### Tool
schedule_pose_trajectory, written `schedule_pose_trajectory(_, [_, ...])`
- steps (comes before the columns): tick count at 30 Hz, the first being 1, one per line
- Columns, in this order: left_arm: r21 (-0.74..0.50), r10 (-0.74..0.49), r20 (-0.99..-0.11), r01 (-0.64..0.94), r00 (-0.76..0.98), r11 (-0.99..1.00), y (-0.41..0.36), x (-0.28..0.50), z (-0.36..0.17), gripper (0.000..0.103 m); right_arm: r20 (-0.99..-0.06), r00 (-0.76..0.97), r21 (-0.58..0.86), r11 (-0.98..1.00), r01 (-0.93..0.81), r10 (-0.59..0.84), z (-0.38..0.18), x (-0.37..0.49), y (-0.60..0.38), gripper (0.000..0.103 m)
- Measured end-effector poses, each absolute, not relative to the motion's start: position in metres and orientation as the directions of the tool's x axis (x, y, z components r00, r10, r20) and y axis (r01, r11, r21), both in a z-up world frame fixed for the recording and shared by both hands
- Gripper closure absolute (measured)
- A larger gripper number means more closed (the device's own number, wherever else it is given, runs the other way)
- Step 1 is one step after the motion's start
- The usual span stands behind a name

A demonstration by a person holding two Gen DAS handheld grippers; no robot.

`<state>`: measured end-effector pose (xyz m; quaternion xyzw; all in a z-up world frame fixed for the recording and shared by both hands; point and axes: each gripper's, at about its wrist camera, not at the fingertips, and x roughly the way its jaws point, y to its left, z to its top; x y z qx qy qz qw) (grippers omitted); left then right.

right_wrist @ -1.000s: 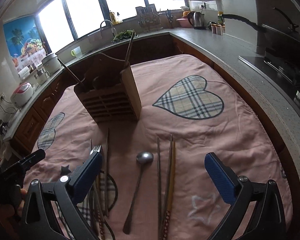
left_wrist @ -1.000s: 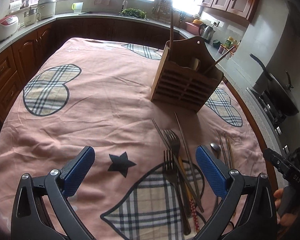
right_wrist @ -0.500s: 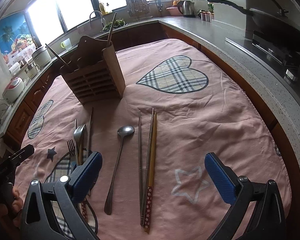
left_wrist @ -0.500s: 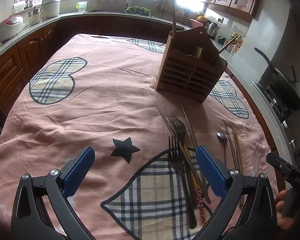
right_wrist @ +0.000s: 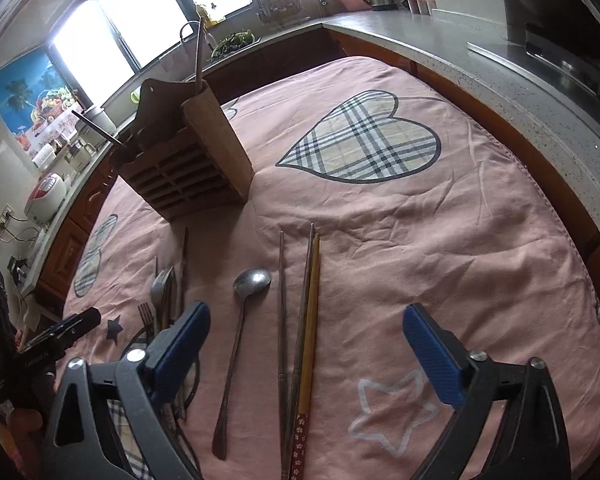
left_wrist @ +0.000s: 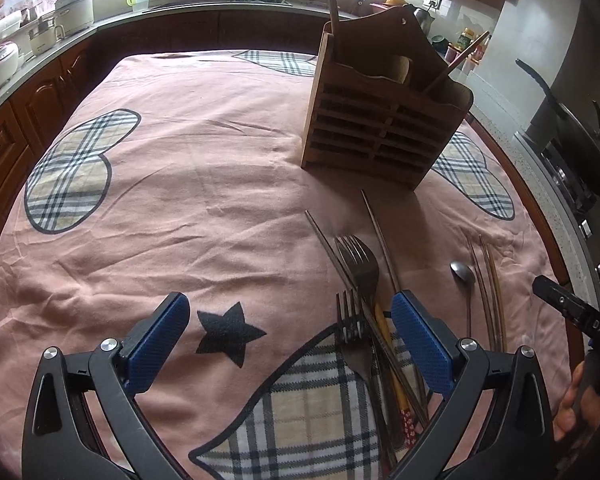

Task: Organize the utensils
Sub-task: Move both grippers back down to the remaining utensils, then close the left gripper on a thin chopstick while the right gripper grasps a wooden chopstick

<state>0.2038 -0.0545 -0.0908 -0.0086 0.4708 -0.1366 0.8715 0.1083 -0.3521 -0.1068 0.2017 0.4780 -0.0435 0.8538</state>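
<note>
My right gripper is closing, nothing pinched yet, above the spoon and chopsticks lying flat on the cloth before the wooden holder. My left gripper gapes empty beside the forks. They look thin, stiff and slippery, so I'd pinch mid-handle.

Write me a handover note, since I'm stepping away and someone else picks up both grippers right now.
Left gripper: open, empty, over the cloth beside the pile of forks and chopsticks.
Right gripper: jaws closing, nothing gripped yet; spoon and three chopsticks lie on the cloth between them.
Wooden holder stands upright farther back on the table, with a few utensils in it.
Done: nothing picked up in this moment.
Left: move the forks, spoon and all loose chopsticks into the holder.
</note>
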Motion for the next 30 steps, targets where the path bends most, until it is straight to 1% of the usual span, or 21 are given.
schedule_pose_trajectory(1, [-0.144,-0.247,-0.82,0.231,0.516,0.962,-0.056,0.209,-0.092,0.001,-0.841,0.528,0.298,0.917,0.264,0.121,-0.11,0.114,-0.352,0.038])
schedule_pose_trajectory(2, [-0.148,-0.249,-0.823,0.232,0.511,0.962,-0.058,0.215,-0.093,0.002,-0.846,0.517,0.301,0.917,0.261,0.131,-0.114,0.119,-0.353,0.043])
schedule_pose_trajectory(7, [-0.15,-0.248,-0.84,0.233,0.483,0.961,-0.065,0.244,-0.103,0.015,-0.869,0.48,0.274,0.924,0.266,0.119,-0.13,0.141,-0.357,0.043])
schedule_pose_trajectory(9, [-0.149,-0.244,-0.851,0.231,0.466,0.962,-0.068,0.255,-0.109,0.022,-0.88,0.466,0.245,0.932,0.268,0.097,-0.133,0.148,-0.359,0.049])
schedule_pose_trajectory(10, [-0.152,-0.244,-0.855,0.23,0.458,0.961,-0.068,0.26,-0.112,0.025,-0.885,0.456,0.236,0.935,0.266,0.094,-0.136,0.152,-0.36,0.055])
schedule_pose_trajectory(11, [-0.159,-0.25,-0.858,0.231,0.449,0.96,-0.069,0.263,-0.115,0.03,-0.89,0.446,0.237,0.935,0.265,0.099,-0.138,0.155,-0.361,0.062])
schedule_pose_trajectory(12, [-0.164,-0.254,-0.861,0.233,0.441,0.959,-0.071,0.267,-0.117,0.033,-0.895,0.436,0.233,0.936,0.265,0.1,-0.141,0.16,-0.361,0.066])
schedule_pose_trajectory(13, [-0.163,-0.254,-0.863,0.237,0.436,0.958,-0.073,0.27,-0.119,0.034,-0.902,0.423,0.218,0.94,0.263,0.091,-0.145,0.163,-0.361,0.074])
schedule_pose_trajectory(14, [-0.159,-0.253,-0.867,0.243,0.43,0.957,-0.075,0.272,-0.122,0.037,-0.909,0.409,0.208,0.943,0.261,0.087,-0.148,0.166,-0.361,0.08])
schedule_pose_trajectory(15, [-0.157,-0.253,-0.87,0.249,0.423,0.956,-0.077,0.274,-0.124,0.042,-0.913,0.397,0.21,0.943,0.258,0.095,-0.152,0.168,-0.359,0.084])
schedule_pose_trajectory(16, [-0.157,-0.255,-0.873,0.255,0.416,0.954,-0.08,0.275,-0.126,0.043,-0.913,0.393,0.218,0.943,0.251,0.106,-0.155,0.17,-0.358,0.087])
schedule_pose_trajectory(20, [-0.147,-0.251,-0.884,0.275,0.394,0.95,-0.088,0.281,-0.134,0.045,-0.912,0.389,0.234,0.945,0.23,0.131,-0.156,0.178,-0.353,0.087])
schedule_pose_trajectory(22, [-0.12,-0.234,-0.884,0.288,0.405,0.95,-0.094,0.282,-0.135,0.046,-0.919,0.378,0.208,0.953,0.22,0.113,-0.158,0.181,-0.347,0.087])
schedule_pose_trajectory(25, [-0.092,-0.218,-0.882,0.302,0.418,0.949,-0.101,0.284,-0.135,0.055,-0.921,0.377,0.177,0.965,0.195,0.093,-0.158,0.184,-0.342,0.087])
schedule_pose_trajectory(26, [-0.085,-0.217,-0.881,0.311,0.42,0.947,-0.105,0.285,-0.135,0.062,-0.921,0.378,0.182,0.965,0.189,0.099,-0.159,0.183,-0.343,0.088])
schedule_pose_trajectory(27, [-0.082,-0.221,-0.88,0.323,0.42,0.943,-0.107,0.285,-0.135,0.074,-0.92,0.378,0.187,0.964,0.19,0.104,-0.159,0.182,-0.346,0.091])
schedule_pose_trajectory(28, [-0.083,-0.228,-0.879,0.336,0.418,0.938,-0.109,0.285,-0.134,0.081,-0.919,0.377,0.2,0.96,0.196,0.114,-0.159,0.181,-0.35,0.096])
schedule_pose_trajectory(29, [-0.092,-0.239,-0.88,0.345,0.411,0.934,-0.11,0.284,-0.134,0.092,-0.916,0.376,0.225,0.953,0.201,0.137,-0.16,0.179,-0.355,0.097])
schedule_pose_trajectory(30, [-0.108,-0.254,-0.88,0.351,0.402,0.93,-0.109,0.284,-0.134,0.092,-0.915,0.375,0.243,0.948,0.208,0.153,-0.16,0.177,-0.359,0.097])
